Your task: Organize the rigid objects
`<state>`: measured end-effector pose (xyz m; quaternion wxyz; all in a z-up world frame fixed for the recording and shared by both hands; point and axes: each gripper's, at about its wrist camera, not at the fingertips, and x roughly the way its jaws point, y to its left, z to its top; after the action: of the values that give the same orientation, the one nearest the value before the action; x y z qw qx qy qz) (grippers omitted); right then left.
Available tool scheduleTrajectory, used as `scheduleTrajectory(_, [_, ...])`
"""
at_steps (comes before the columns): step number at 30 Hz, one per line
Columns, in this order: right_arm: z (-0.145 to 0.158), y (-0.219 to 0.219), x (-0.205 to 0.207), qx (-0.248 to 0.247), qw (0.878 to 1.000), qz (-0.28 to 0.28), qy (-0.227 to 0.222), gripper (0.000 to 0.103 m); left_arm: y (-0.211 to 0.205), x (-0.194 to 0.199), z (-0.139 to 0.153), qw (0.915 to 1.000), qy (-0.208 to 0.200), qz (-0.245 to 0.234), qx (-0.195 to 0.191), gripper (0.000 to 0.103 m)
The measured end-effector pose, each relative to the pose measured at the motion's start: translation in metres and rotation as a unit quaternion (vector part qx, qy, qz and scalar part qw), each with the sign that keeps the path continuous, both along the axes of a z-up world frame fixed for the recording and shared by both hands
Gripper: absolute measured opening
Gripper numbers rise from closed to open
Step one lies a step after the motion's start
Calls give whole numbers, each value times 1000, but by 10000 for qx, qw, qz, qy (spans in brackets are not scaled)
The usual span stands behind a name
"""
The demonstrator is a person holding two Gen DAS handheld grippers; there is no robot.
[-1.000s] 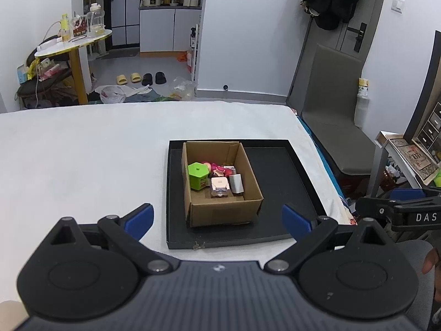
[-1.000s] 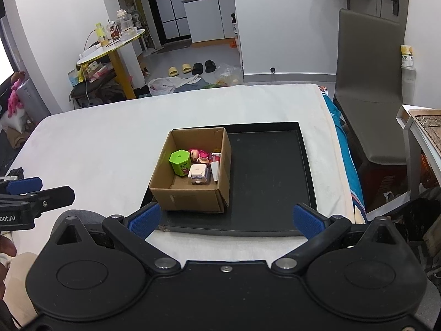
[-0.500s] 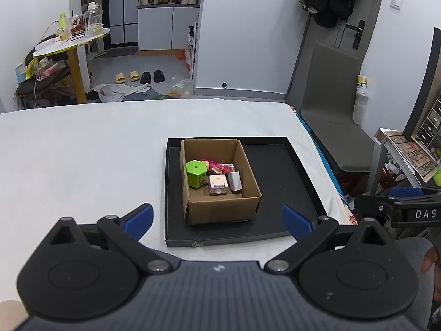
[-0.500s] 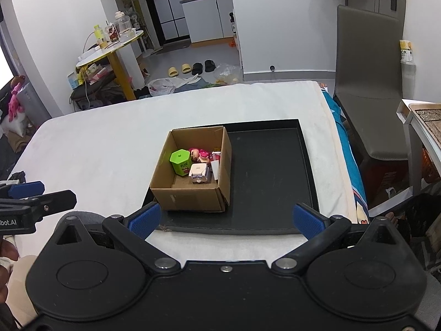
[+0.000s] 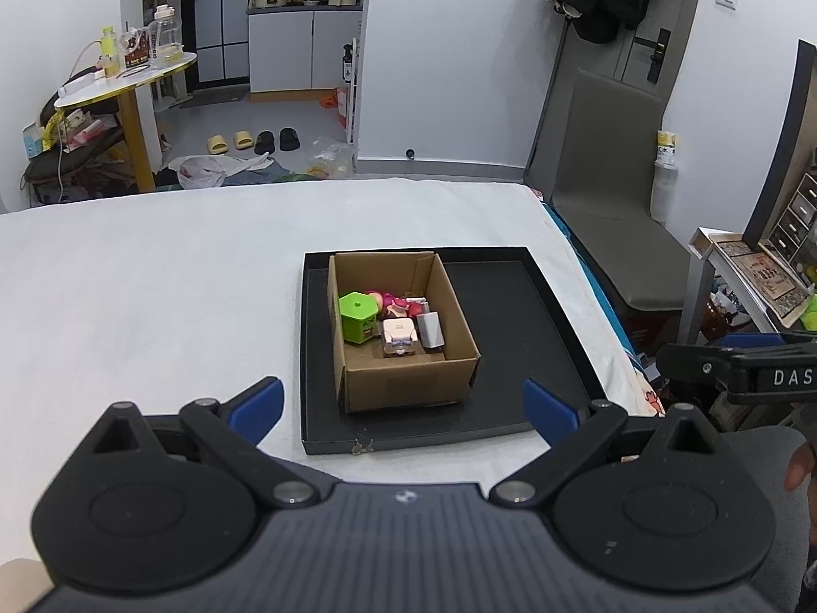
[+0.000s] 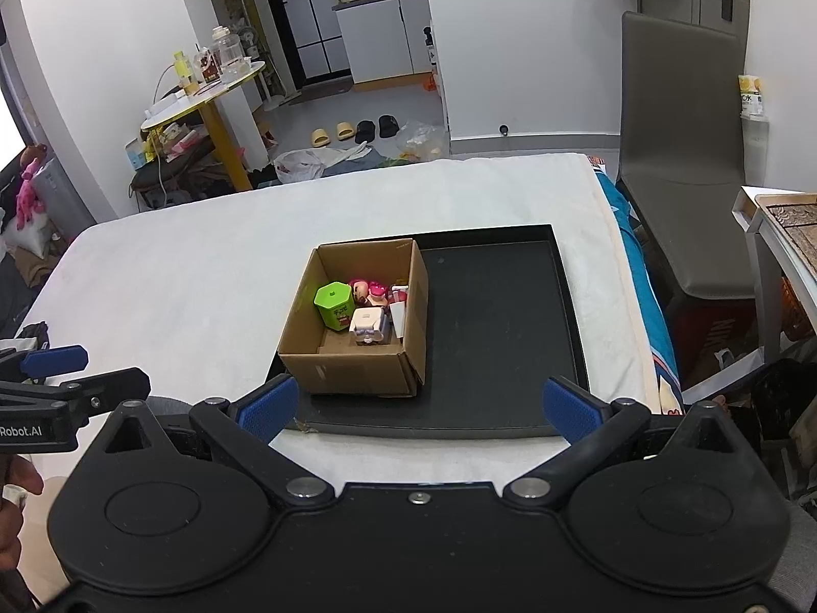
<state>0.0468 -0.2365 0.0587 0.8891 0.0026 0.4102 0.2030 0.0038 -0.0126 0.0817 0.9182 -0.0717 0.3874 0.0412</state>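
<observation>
A white-covered surface (image 5: 153, 281) fills the space ahead of me, its far edge facing the cluttered room and its right edge running beside a grey chair (image 6: 679, 163). Toward that right edge, closer to the near edge than the far one, lies a black tray (image 5: 510, 316). The tray's right part is bare; its left part carries an open cardboard box (image 5: 408, 383), which sits against the tray's left and far walls.

Inside the box the rigid objects cluster at the far end. A green hexagonal container (image 5: 358, 315) stands upright by the left wall. Just beside it, toward the middle, a small white and pink blocky toy (image 6: 366, 325) rests on the box floor. A white boxy item (image 5: 430, 328) leans near the right wall. Behind these lies a pile of pink and red figures (image 6: 370, 290), too small for me to tell apart.

My left tongs (image 5: 403, 406) hang over the near edge of the surface, released, the blue fingertips (image 5: 258, 403) spread wide with nothing between them, framing the near side of the tray. My right tongs (image 6: 419, 406) are likewise released and empty, wide apart above the tray's near rim. Each of my tongs shows at the edge of the other's view, held off to the side, clear of the tray.
</observation>
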Motion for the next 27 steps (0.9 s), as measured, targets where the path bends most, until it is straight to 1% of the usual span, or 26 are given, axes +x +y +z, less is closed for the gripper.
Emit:
scheduleTrajectory(12, [0, 0, 0, 3, 10000, 6, -3, 103, 1, -1, -1, 10000, 10, 7, -32, 99])
scheduleTrajectory(15, [1, 0, -1, -3, 10000, 29, -9, 103, 2, -1, -1, 10000, -15, 57, 10, 99])
scheduleTrajectory(20, [1, 1, -2, -8, 10000, 46, -8, 103, 6, -3, -1, 9999, -33, 91, -85, 99])
scheduleTrajectory(27, [2, 3, -3, -14, 10000, 32, -12, 103, 7, -2, -2, 9999, -25, 123, -113, 99])
